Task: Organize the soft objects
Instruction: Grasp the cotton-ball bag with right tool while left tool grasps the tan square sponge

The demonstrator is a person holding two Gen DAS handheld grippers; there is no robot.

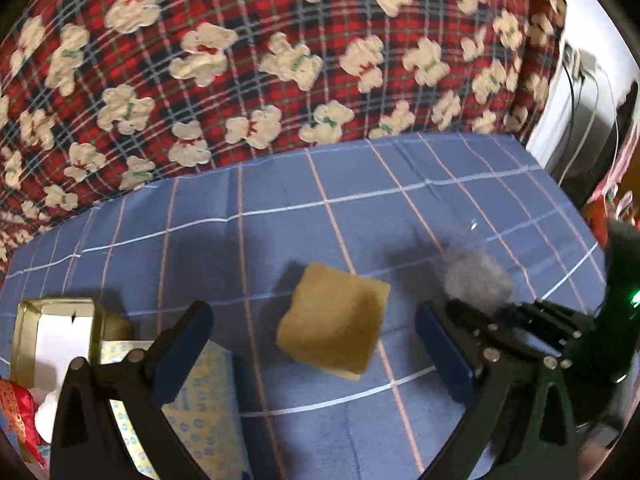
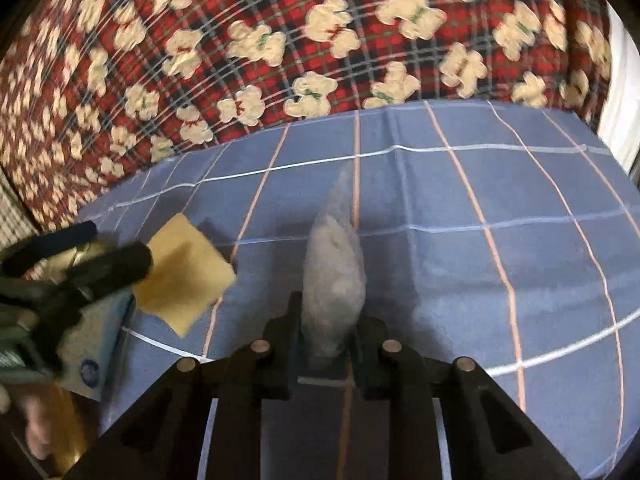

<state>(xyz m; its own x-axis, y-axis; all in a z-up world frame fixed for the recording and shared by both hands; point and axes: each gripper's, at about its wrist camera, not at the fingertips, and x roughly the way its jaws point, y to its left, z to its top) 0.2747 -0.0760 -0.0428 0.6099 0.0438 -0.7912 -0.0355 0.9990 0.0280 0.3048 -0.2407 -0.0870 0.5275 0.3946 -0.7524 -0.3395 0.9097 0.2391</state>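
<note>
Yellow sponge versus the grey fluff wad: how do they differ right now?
The yellow sponge is a flat, square-edged block; the grey fluff wad is a shapeless, wispy tuft. The sponge lies free on the blue checked sheet, between the open fingers of the left gripper; the wad is pinched in the right gripper. The sponge is opaque, the wad pale and partly see-through. Both look soft.
</note>
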